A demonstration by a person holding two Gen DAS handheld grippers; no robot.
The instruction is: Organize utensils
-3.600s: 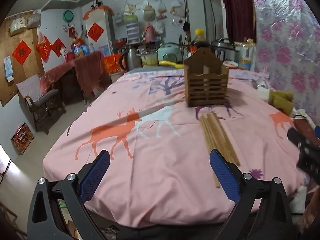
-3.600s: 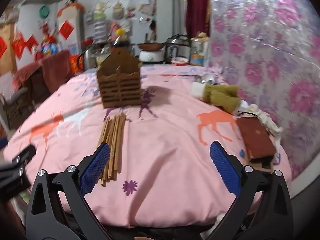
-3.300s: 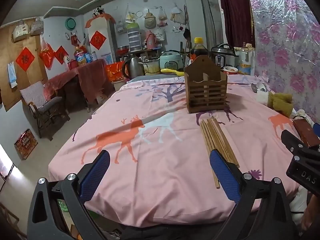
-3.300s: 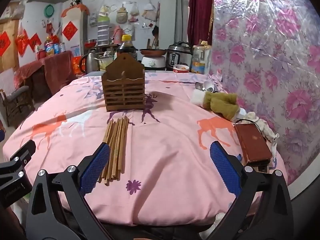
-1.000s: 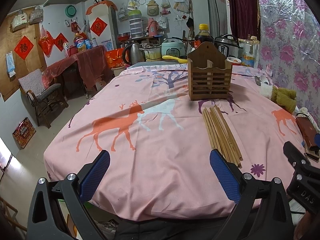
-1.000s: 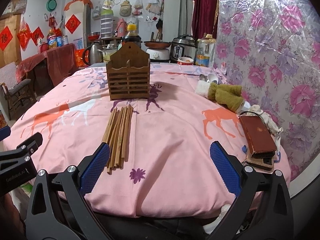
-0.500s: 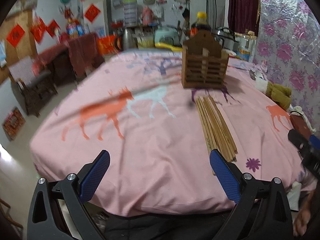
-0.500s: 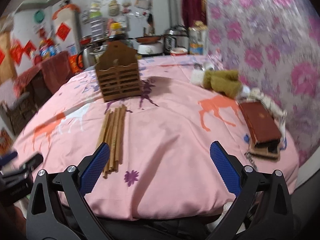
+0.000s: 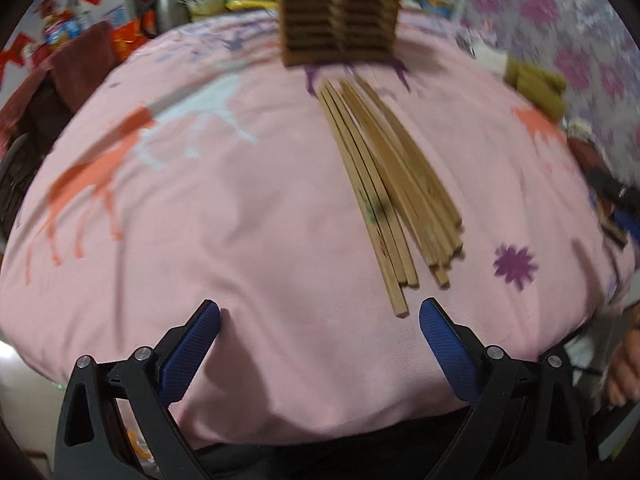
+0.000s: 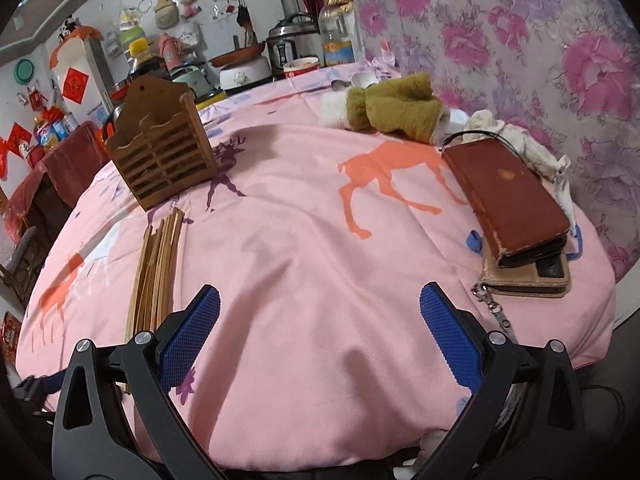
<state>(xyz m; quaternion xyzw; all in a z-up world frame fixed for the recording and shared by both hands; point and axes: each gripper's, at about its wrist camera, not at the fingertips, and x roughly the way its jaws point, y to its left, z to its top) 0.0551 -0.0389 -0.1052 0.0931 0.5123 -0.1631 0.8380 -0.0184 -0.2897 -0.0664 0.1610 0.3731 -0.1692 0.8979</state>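
The left gripper [image 9: 319, 320] is held with its 2 blue pads spread wide and nothing between them; it is poised low over the near edge of the pink tablecloth [image 9: 224, 208], just short of the near ends of the chopsticks [image 9: 384, 184]. The chopsticks are laid flat in a loose bundle, fanned slightly, their far ends near the wooden utensil holder [image 9: 338, 12], which is stood upright farther back on the cloth. This view is blurred by motion.

The right gripper [image 10: 319, 316] is likewise spread wide and empty above bare cloth. The chopsticks [image 10: 154, 268] are seen to its left, partly hidden behind its left finger [image 10: 188, 336], with the utensil holder [image 10: 162, 160] beyond them. To the right, a green plush item [image 10: 394, 108] is set near the back, and a brown wallet [image 10: 506, 200] is stacked on a tan case [image 10: 524, 280] beside the floral wall covering [image 10: 520, 40]. Cookers, bottles and red decorations are visible at the back of the room.
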